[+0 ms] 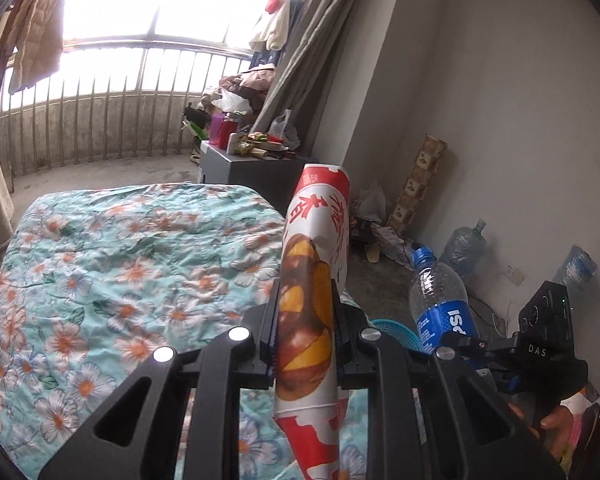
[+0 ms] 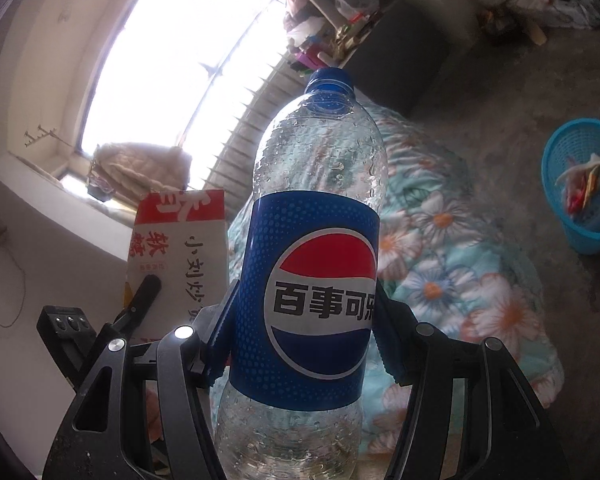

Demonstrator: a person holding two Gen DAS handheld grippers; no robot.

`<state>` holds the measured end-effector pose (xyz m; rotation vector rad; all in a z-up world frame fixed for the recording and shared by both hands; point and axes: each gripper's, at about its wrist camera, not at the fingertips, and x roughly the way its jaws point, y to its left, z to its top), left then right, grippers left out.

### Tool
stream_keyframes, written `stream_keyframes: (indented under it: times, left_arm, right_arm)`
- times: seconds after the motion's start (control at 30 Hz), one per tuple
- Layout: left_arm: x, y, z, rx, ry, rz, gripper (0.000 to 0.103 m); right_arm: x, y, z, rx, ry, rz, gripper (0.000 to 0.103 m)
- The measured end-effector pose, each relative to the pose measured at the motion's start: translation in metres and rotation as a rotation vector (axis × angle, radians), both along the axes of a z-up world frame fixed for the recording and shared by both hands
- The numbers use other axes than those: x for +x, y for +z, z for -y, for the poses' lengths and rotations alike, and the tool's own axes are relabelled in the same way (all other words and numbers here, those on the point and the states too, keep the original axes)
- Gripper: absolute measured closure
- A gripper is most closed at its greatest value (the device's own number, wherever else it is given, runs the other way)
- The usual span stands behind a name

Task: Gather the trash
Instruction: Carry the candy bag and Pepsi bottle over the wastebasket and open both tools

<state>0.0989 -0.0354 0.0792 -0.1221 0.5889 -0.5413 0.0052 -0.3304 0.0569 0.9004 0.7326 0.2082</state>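
My left gripper [image 1: 305, 320] is shut on a flattened red-and-white paper snack bag [image 1: 314, 280] printed with chestnuts, held upright above the bed. The bag also shows in the right wrist view [image 2: 180, 256] at the left. My right gripper [image 2: 306, 320] is shut on an empty clear Pepsi bottle [image 2: 312, 280] with a blue label and blue cap, held upright. The bottle and right gripper show in the left wrist view [image 1: 440, 304] to the right of the bag. A blue plastic waste basket [image 2: 580, 184] with some wrappers inside stands on the floor at the right.
A bed with a floral turquoise quilt [image 1: 120, 272] lies below both grippers. A grey cabinet [image 1: 256, 168] loaded with clutter stands beyond it near the curtain. Large water jugs [image 1: 464, 244] and a cardboard strip [image 1: 420, 180] lean at the wall. The basket rim [image 1: 396, 330] peeks behind the left gripper.
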Motion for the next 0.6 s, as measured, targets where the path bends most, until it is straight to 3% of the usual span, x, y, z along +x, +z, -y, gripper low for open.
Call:
stream_keyframes:
  times: [0.2, 0.4, 0.6]
  left_arm:
    - [0.002, 0.001, 0.067, 0.055, -0.126, 0.001, 0.084]
    - [0.01, 0.008, 0.147, 0.106, -0.275, 0.023, 0.084]
    - [0.037, -0.021, 0.239, 0.202, -0.434, -0.012, 0.083]
  right_arm:
    - [-0.021, 0.002, 0.033, 0.026, -0.089, 0.028, 0.046]
    - [-0.064, -0.007, 0.097, 0.022, -0.29, 0.015, 0.046]
    - [-0.111, -0.051, 0.17, 0.087, -0.529, -0.072, 0.046]
